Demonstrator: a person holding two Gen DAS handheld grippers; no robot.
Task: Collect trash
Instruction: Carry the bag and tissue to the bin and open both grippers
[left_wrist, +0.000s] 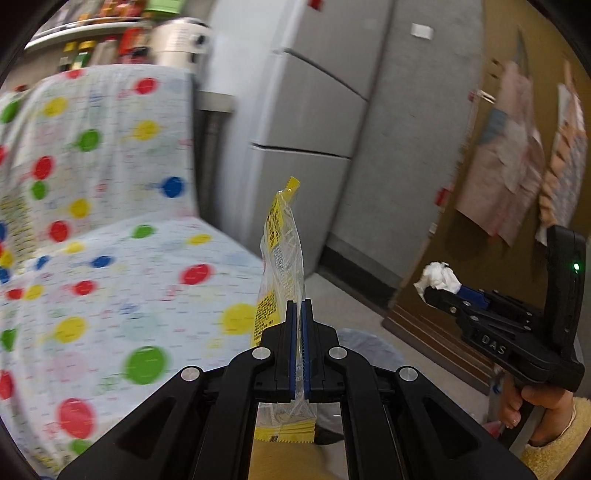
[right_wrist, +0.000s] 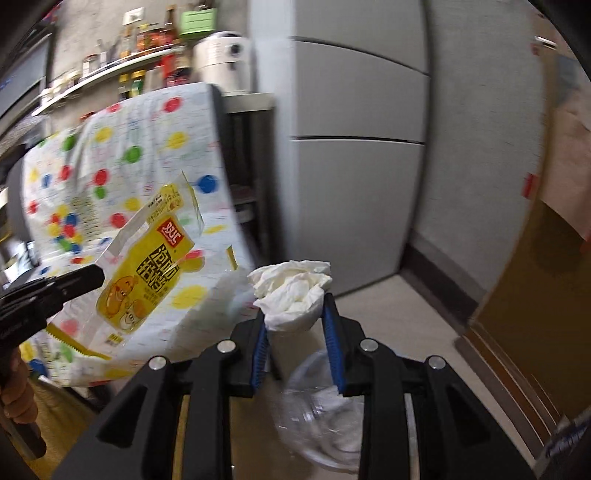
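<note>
My left gripper (left_wrist: 299, 308) is shut on a yellow and clear snack wrapper (left_wrist: 282, 251), which stands up between the pads with its lower end hanging below them. The right wrist view shows that wrapper (right_wrist: 147, 266) from the side, pinched at the tip of the left gripper (right_wrist: 98, 277). A crumpled white tissue (right_wrist: 291, 291) is clamped between the blue pads of my right gripper (right_wrist: 295, 306). From the left wrist view, the right gripper (left_wrist: 432, 291) sits off to the right with the tissue (left_wrist: 437, 277) at its tip. A bin with a clear liner (right_wrist: 321, 406) lies on the floor below the right gripper.
A table under a polka-dot cloth (left_wrist: 110, 258) fills the left side. A grey fridge (left_wrist: 314, 110) stands behind, with a brown door (left_wrist: 461, 258) to its right. A shelf of bottles (right_wrist: 122, 70) runs along the back wall. A hand (left_wrist: 532, 402) grips the right handle.
</note>
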